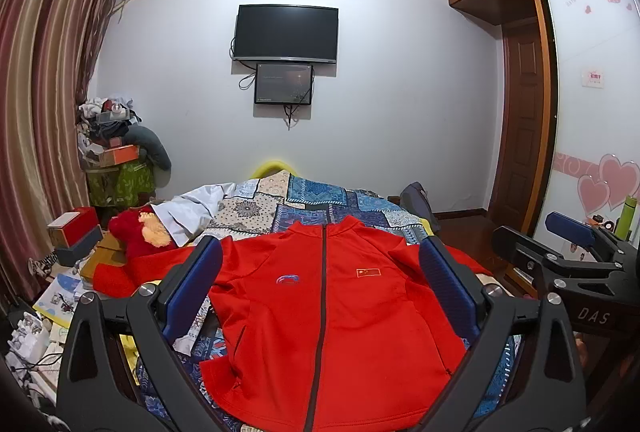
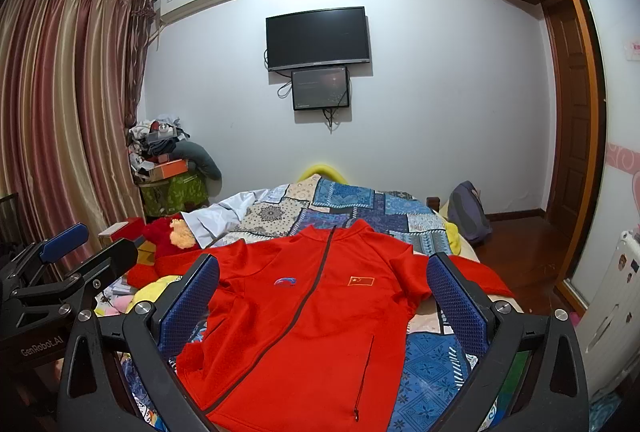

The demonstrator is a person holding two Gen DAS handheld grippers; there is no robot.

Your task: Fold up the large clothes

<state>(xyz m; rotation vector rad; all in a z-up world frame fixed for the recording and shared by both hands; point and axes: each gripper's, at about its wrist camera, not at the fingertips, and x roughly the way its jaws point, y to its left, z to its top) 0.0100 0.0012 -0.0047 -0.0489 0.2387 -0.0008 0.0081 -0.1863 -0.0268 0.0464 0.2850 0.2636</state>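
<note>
A red zip-up jacket [image 1: 332, 316] lies flat and face up on the bed, zipper closed, collar at the far end, sleeves spread to both sides. It also shows in the right wrist view [image 2: 304, 328]. My left gripper [image 1: 320, 268] is open and empty, held above the jacket's chest. My right gripper [image 2: 324, 276] is open and empty too, above the jacket. The right gripper shows at the right edge of the left wrist view [image 1: 560, 244]. The left gripper shows at the left edge of the right wrist view [image 2: 76, 252].
The bed has a blue patchwork cover [image 1: 340, 199]. A red plush toy [image 1: 140, 232] and boxes lie left of the bed. A pile of clutter [image 1: 116, 151] stands by the curtains. A backpack [image 2: 468, 211] sits on the floor at the right, near the wardrobe [image 1: 592, 91].
</note>
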